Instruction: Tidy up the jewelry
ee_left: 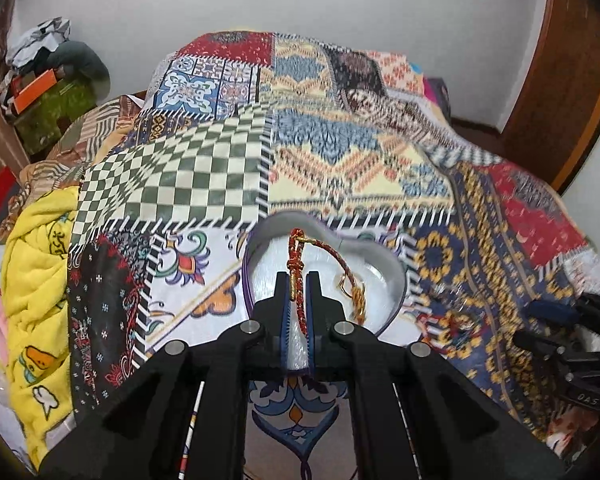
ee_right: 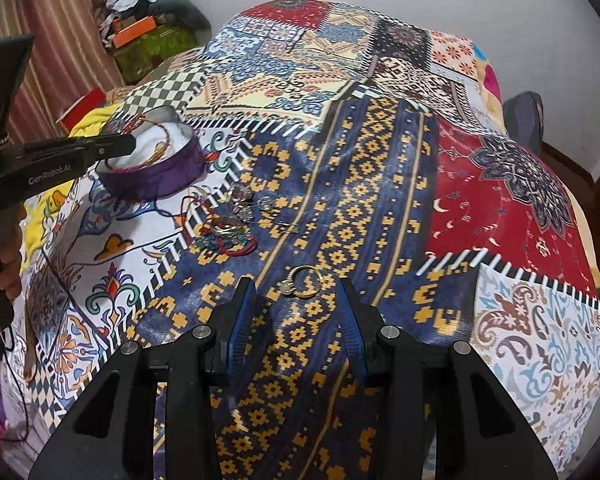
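Now, through the left wrist camera, we have the left gripper [ee_left: 299,280] pinched nearly shut on a red-and-gold braided cord bracelet [ee_left: 300,280], right over the heart-shaped box [ee_left: 396,280]. The cord runs up between the blue pads, loops at the far end, then trails right and back down toward a gold charm [ee_left: 356,300] that hangs inside the box's white interior. We judge this piece featherlight and completely limp: it will flop and swing wherever the jaws carry it, and the knotted section between the pads is the sensible place to hold, since a knot gives the pads something to bite. The charm end looks like the part to snag on the box wall. At the far right edge we glimpse the right gripper [ee_left: 560,344], dark and blurred.

Over to the right wrist camera, and the right gripper [ee_right: 296,300] stands with its jaws wide apart, holding nothing, low over the patchwork bedspread [ee_right: 500,200]. Just beyond the fingertips lies a gold ring [ee_right: 306,278], flat on the blue-and-yellow patch with a small setting on its left side. We reckon it hard, smooth and slippery, tiny against the pads, so pinching across the band from both sides seems the way. The soft cloth under it may give. Further left a tangled pile of jewelry [ee_right: 228,228] waits near the purple-walled box [ee_right: 168,168], where the left gripper [ee_right: 130,142] reaches in from the left.
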A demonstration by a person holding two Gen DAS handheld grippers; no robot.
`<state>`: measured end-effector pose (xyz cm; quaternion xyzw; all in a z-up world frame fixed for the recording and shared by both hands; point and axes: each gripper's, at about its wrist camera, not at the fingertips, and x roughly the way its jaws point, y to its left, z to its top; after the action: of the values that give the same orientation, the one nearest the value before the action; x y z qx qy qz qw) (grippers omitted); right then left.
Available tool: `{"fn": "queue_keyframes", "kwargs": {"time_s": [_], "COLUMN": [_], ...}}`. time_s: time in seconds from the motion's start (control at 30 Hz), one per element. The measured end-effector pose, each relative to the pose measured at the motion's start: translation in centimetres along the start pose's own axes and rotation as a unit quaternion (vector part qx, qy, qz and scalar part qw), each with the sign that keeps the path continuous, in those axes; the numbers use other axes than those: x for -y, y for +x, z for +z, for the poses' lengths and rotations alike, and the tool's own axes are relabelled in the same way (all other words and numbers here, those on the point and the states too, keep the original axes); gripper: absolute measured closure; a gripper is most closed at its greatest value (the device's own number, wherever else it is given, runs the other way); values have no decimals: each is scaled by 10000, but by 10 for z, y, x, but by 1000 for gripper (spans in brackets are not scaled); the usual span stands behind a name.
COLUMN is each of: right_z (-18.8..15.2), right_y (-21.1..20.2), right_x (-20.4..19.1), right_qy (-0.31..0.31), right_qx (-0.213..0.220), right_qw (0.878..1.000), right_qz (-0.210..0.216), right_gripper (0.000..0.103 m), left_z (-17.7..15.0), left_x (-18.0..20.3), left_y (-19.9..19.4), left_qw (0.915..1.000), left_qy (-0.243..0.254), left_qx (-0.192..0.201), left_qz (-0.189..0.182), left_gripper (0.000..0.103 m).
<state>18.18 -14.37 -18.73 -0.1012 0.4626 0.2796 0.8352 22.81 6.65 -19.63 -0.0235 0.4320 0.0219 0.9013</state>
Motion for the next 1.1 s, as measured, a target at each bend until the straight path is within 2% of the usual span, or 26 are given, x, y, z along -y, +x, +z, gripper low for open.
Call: {"fn": "queue_keyframes", "kwargs": {"time_s": [0.03, 0.13, 0.2, 0.27, 0.33, 0.5, 0.87, 0.9, 0.97, 1.1], "right_z": [0, 0, 1, 3, 4, 4, 3, 3, 2, 2], "right_y": [1, 3, 7, 13, 18, 19, 5, 4, -1, -7], "right_x": [-1, -4, -4, -4, -1, 5, 11, 13, 17, 25], "right_qy": [-20, -90, -96, -108, -75, 37, 334, 356, 428, 526], "right_qx": [1, 2, -28, -122, -200, -178, 41, 62, 125, 225], "right_qw": [10000, 9999, 9999, 9999, 9998, 9997, 9990, 9988, 9984, 9977], "right_qz": [12, 54, 65, -13, 38, 154, 296, 316, 360, 369], "right_gripper": [65, 65, 66, 74, 83, 91, 95, 95, 95, 95], "left_z": [-2, -6, -8, -8, -8, -11, -34, -35, -37, -34], "left_x": [3, 8, 11, 13, 17, 32, 80, 84, 88, 91], "left_y": [0, -7, -14, -21, -27, -38, -14, -10, -4, 6], "left_qw": [10000, 9997, 9997, 9997, 9995, 9984, 9899, 9890, 9877, 9882], "left_qy": [80, 222, 230, 221, 208, 265, 631, 642, 680, 639], "left_qx": [-26, -10, 62, 140, 203, 263, -305, -350, -428, -506], "left_qz": [33, 32, -10, -38, -111, -435, -1230, -1288, -1341, -1298], "left_gripper": [98, 85, 72, 69, 69, 69, 69, 71, 78, 78]}}
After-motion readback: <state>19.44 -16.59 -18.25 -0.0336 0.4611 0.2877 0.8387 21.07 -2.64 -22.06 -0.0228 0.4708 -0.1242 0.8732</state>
